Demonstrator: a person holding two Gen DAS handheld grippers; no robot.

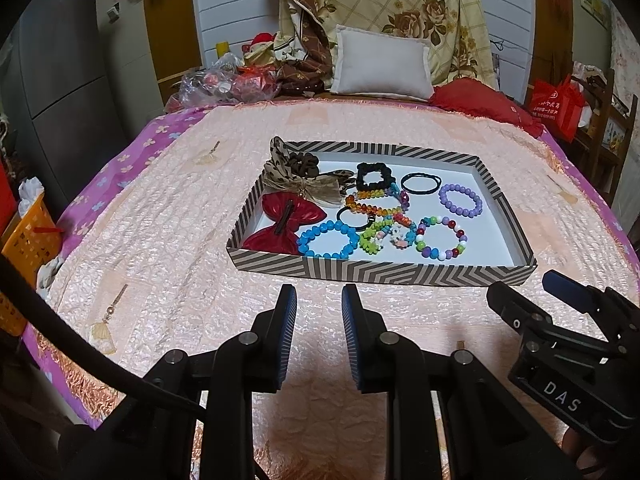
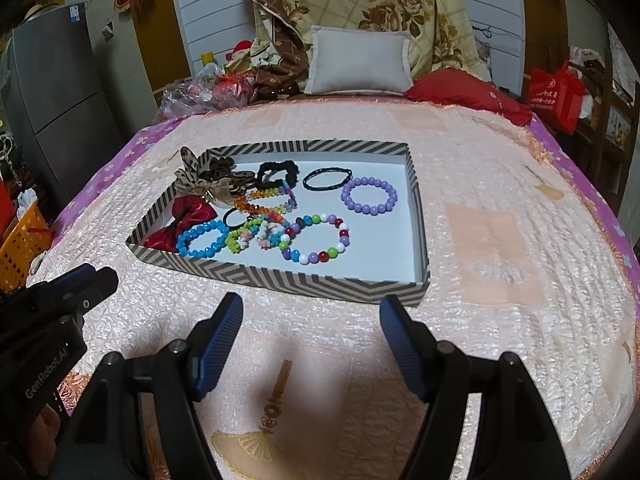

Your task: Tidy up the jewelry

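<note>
The striped tray (image 1: 384, 272) sits on the pink bedspread (image 1: 168, 216), at twelve o'clock from both grippers. Inside, the blue bracelet (image 1: 327, 239) lies near the front wall, the purple bracelet (image 1: 460, 199) at about two o'clock from it, and what looks like a red bow (image 1: 276, 228) at nine. The left gripper (image 1: 319, 300) has its jaws narrowly apart and empty; the right gripper (image 2: 312, 312) has its jaws wide apart and empty.

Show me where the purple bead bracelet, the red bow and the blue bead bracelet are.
purple bead bracelet (image 2: 369, 195): right wrist view, on its near beads.
red bow (image 1: 279, 224): left wrist view, on its centre clip.
blue bead bracelet (image 1: 327, 239): left wrist view, on its left beads.
</note>
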